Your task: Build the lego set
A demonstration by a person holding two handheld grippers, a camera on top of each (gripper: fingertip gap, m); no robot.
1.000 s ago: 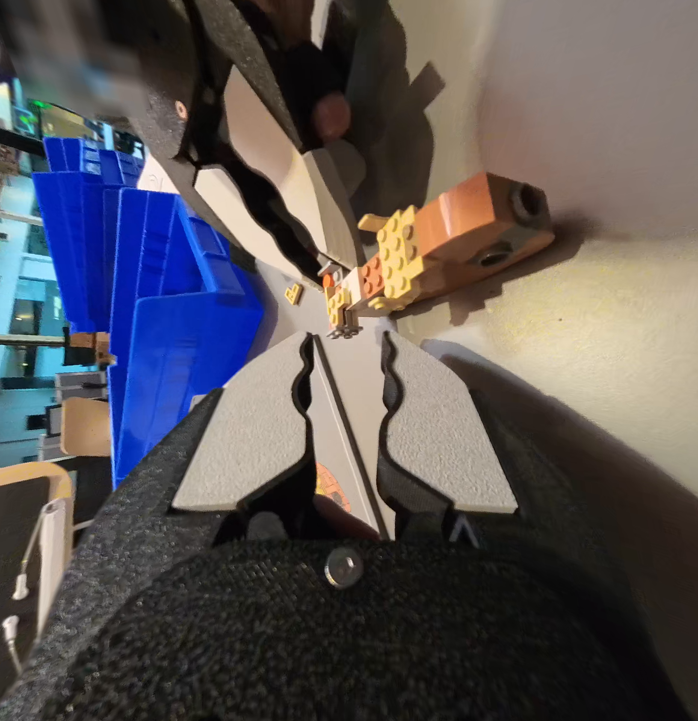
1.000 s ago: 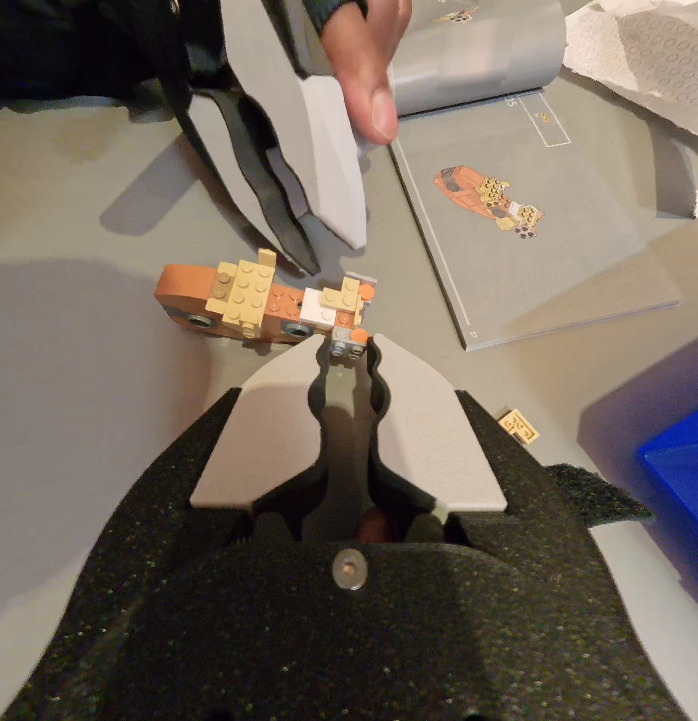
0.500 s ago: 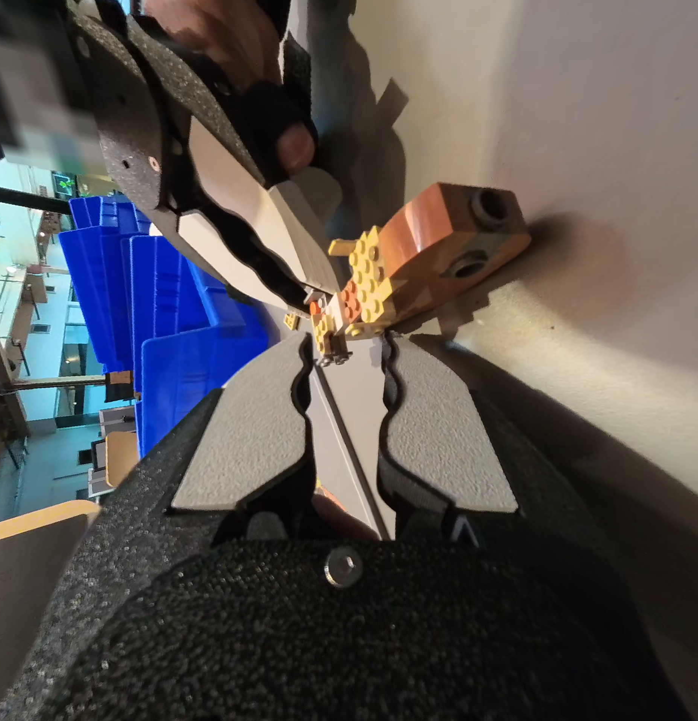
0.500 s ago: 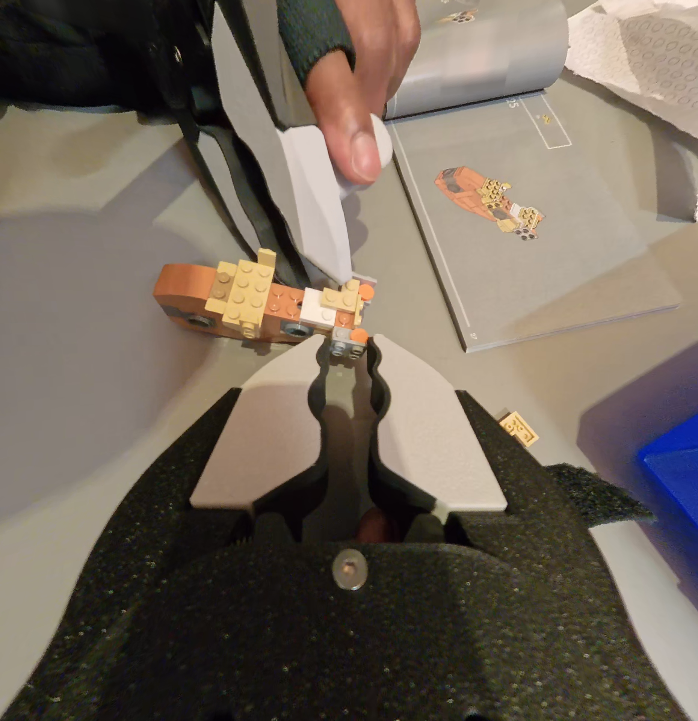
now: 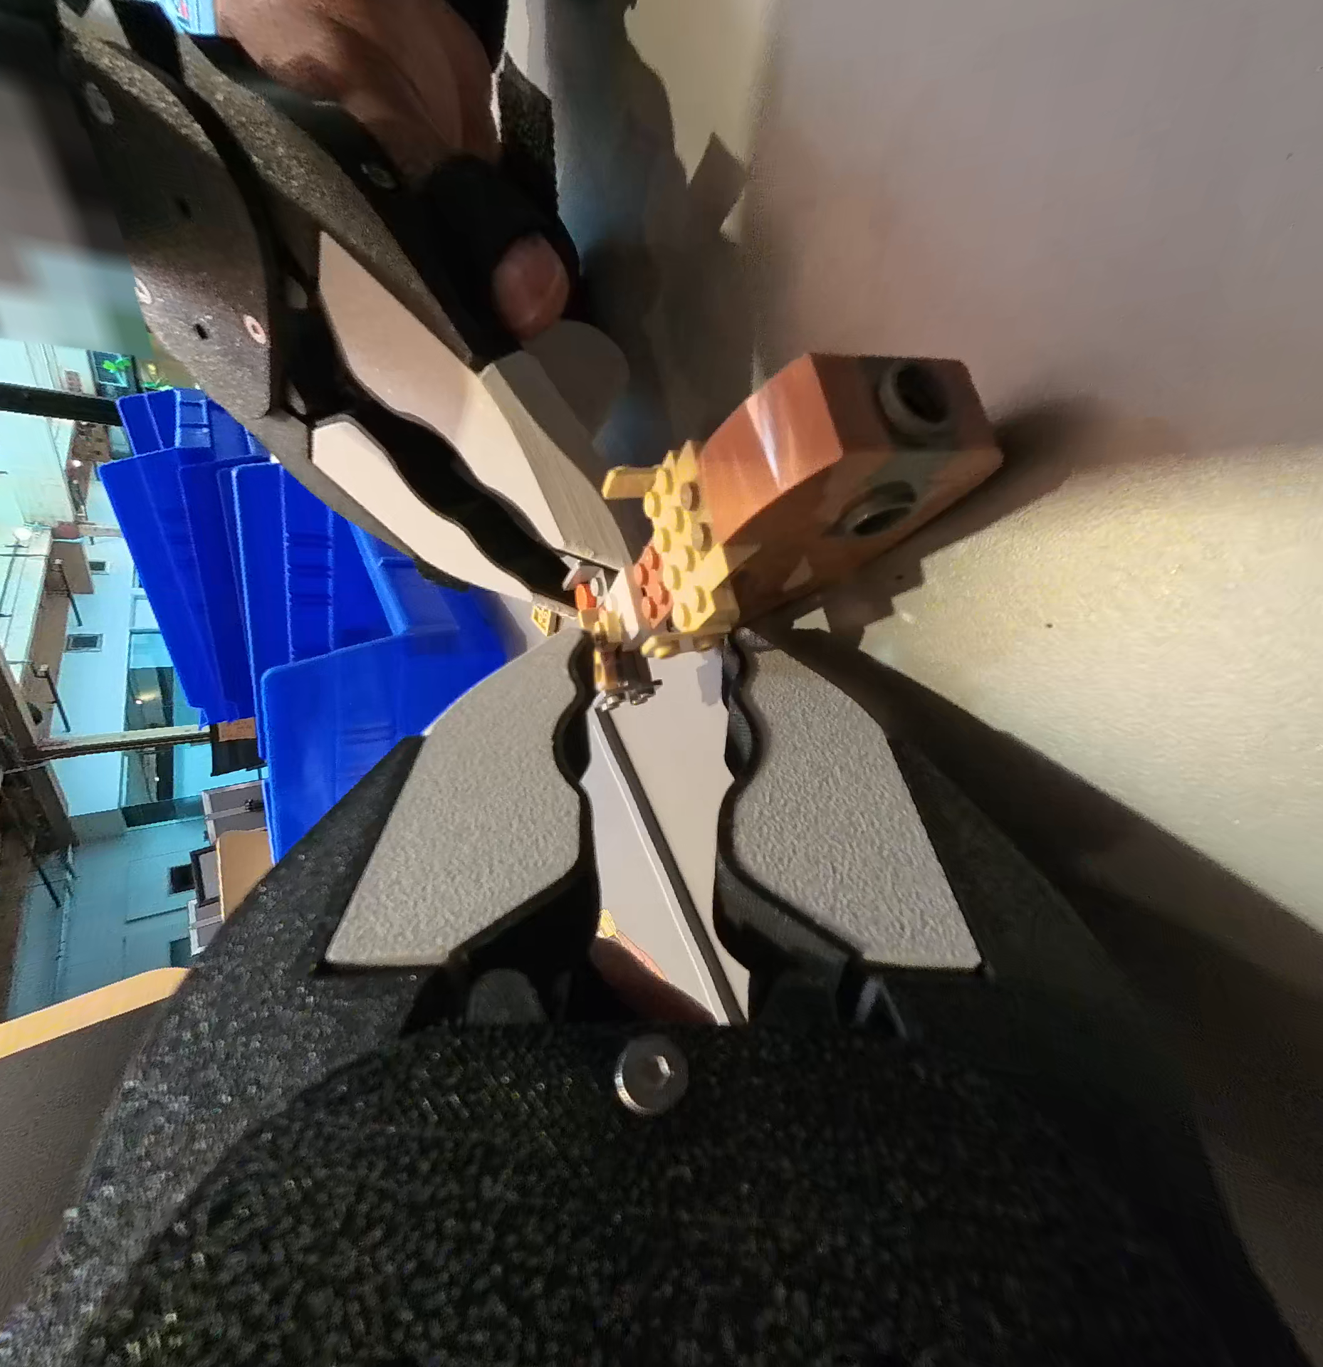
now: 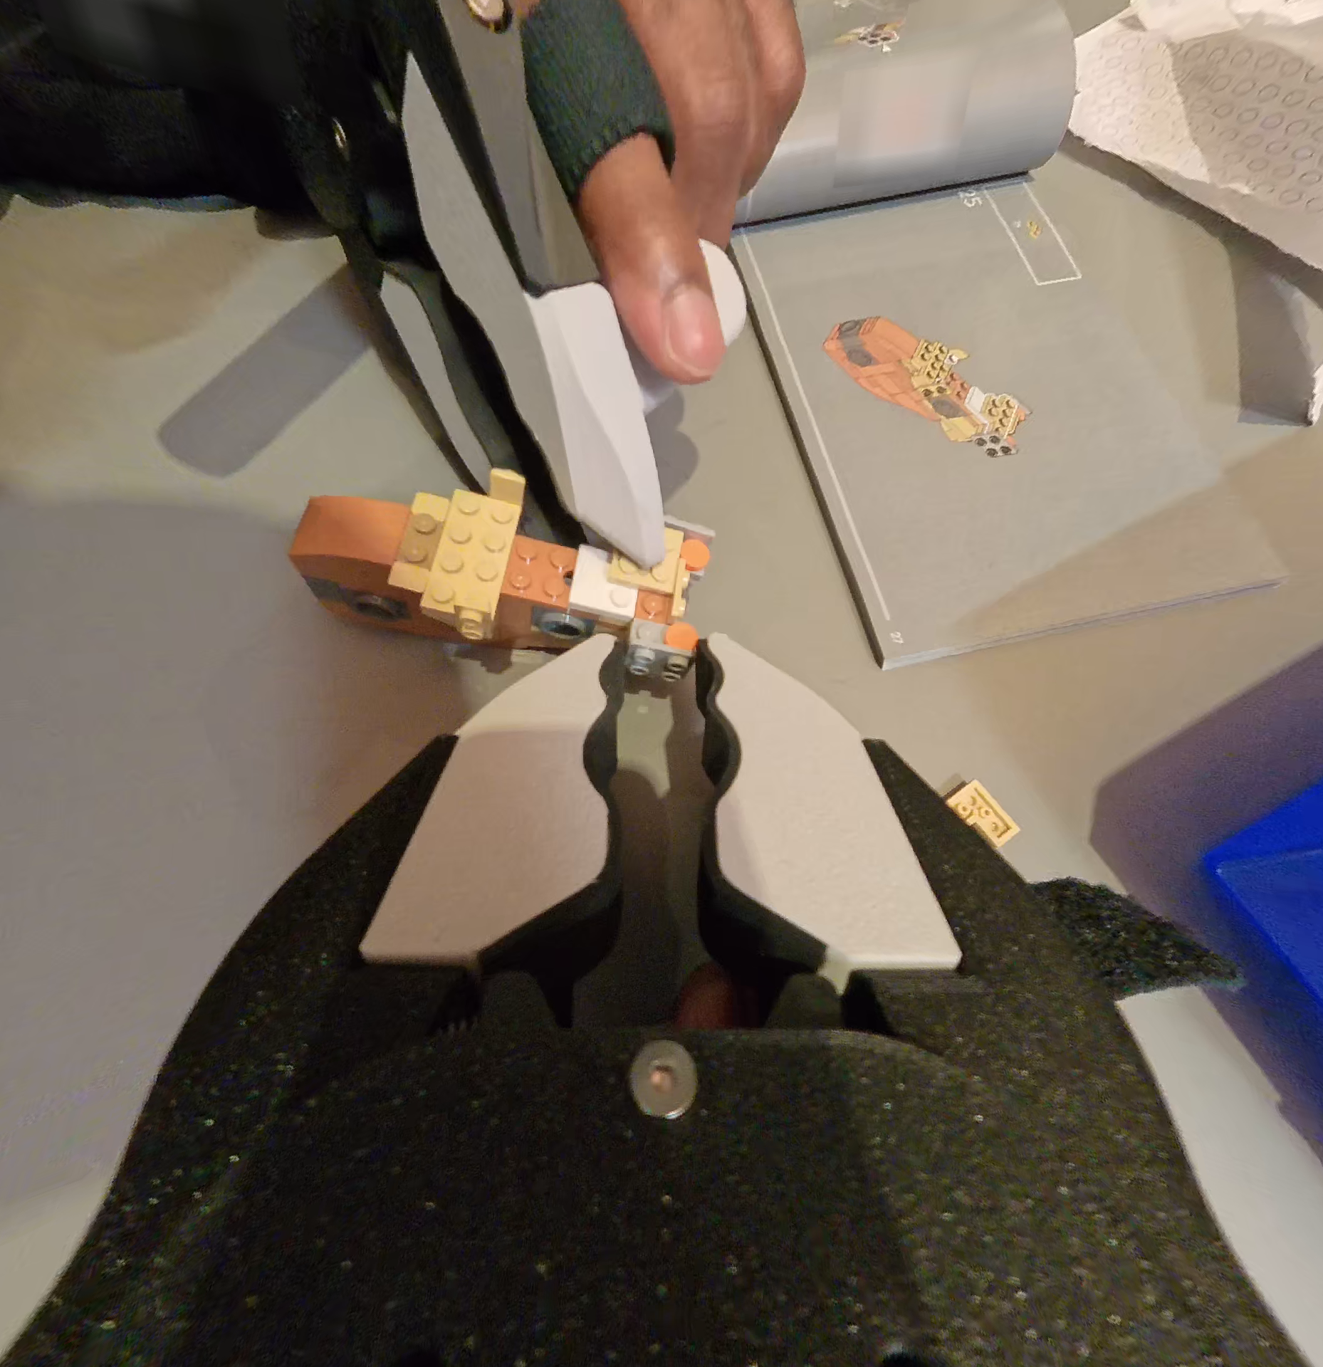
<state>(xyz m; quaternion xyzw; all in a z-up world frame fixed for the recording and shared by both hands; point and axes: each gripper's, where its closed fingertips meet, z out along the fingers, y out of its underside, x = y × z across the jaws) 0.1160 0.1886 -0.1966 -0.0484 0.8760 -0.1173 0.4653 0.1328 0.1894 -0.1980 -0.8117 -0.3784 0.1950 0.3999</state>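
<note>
My right jaws (image 6: 655,649) pinch the small grey end piece (image 6: 647,657) at the tail of the lego model (image 6: 451,562), their tips snug on either side of it. My left jaws (image 5: 655,647) are spread. One fingertip (image 6: 640,544) bears down on the tan plate (image 6: 629,573) just beyond the grey piece, and the other finger sits behind the model, low by the table (image 6: 163,740).

I judge the step to be seating that tail assembly. The right jaws should hold the grey piece square and steady while the left fingertip pushes straight down over the studs. A slanted push could pop the plate or swing the model, which lies flat on the table and is braced only at this end. I would keep the pressure light, since the orange studs beside the plate look easy to knock off.

My left gripper is rolled onto its side and comes in steeply from beyond the model, with my left index finger (image 6: 673,296) laid along the upper finger. My right gripper is level and approaches head-on.

Out to the right of the jaws lie the open instruction booklet (image 6: 1014,532), a loose tan piece (image 6: 982,812) and a blue bin (image 6: 1287,902).
</note>
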